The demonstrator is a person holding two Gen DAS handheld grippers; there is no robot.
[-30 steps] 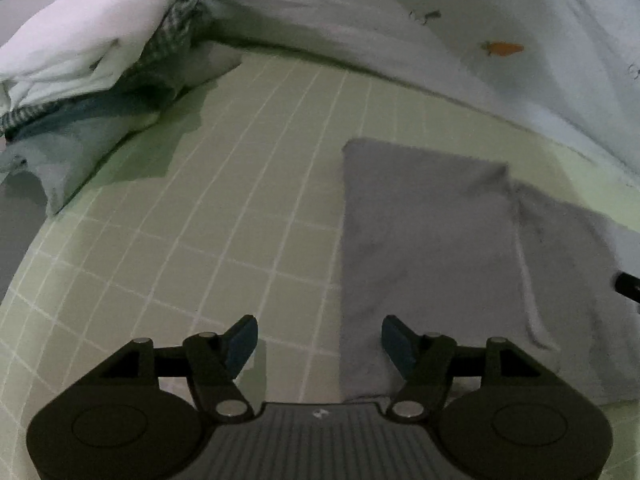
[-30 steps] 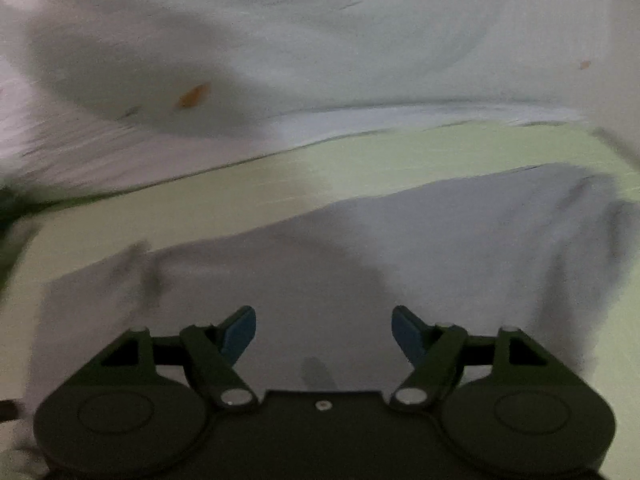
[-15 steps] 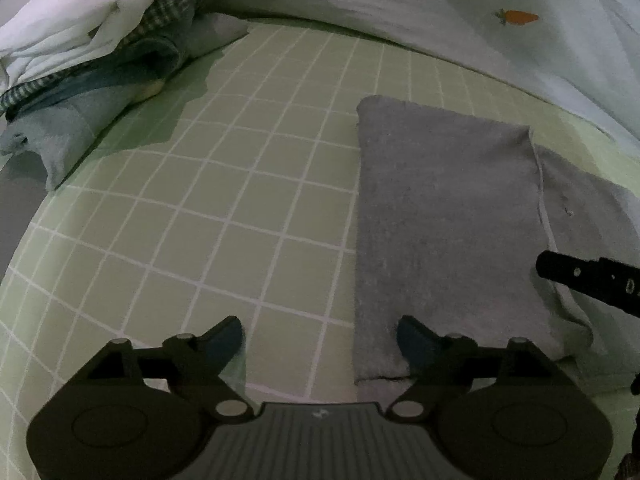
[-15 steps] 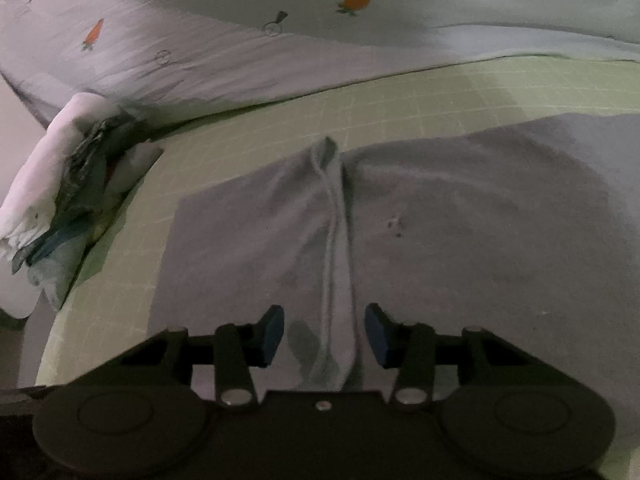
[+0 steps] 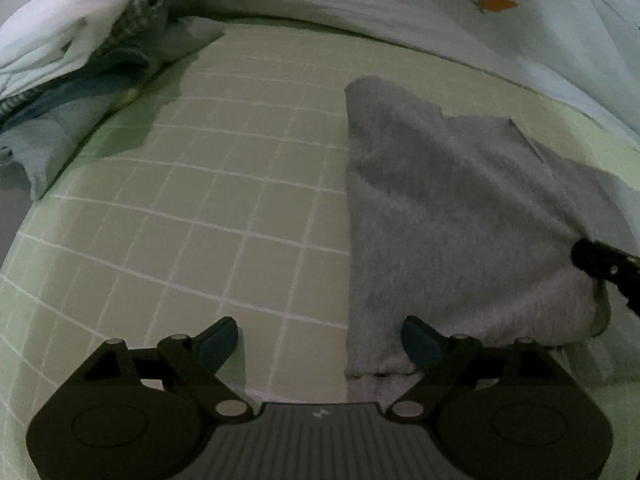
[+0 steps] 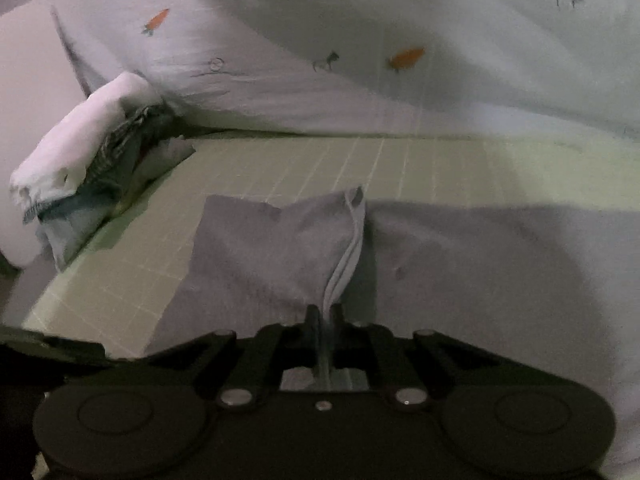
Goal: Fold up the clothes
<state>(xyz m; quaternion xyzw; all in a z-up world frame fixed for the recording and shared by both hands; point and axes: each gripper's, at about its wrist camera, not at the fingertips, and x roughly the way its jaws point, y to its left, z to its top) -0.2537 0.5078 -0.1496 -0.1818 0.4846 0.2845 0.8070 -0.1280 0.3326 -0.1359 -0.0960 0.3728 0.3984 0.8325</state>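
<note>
Grey knit fills the middle of your view: the grey garment point(image 5: 452, 216) lies partly folded on the green gridded sheet point(image 5: 208, 208) of the bed, its upper layer pulled up into a peak with a pale hem running down it. Your right gripper point(image 6: 326, 320) has its jaws together, clamped on that pale hem of the grey garment, and the cloth rises in a taut ridge from the pinch point. From the left wrist view you can see the dark tip of the right gripper point(image 5: 600, 264) at the garment's right edge, where the fabric bunches. Your left gripper point(image 5: 320, 340) hangs over the near left corner of the garment with its jaws wide apart; the right finger sits over the grey cloth and the left finger over bare sheet, with nothing pinched between them. Off to the left a pile of clothes point(image 5: 76, 64), white on top with checked and blue pieces under it, rests at the edge of the sheet. Behind everything lies a pale quilt point(image 6: 360, 52) printed with small carrots.
</note>
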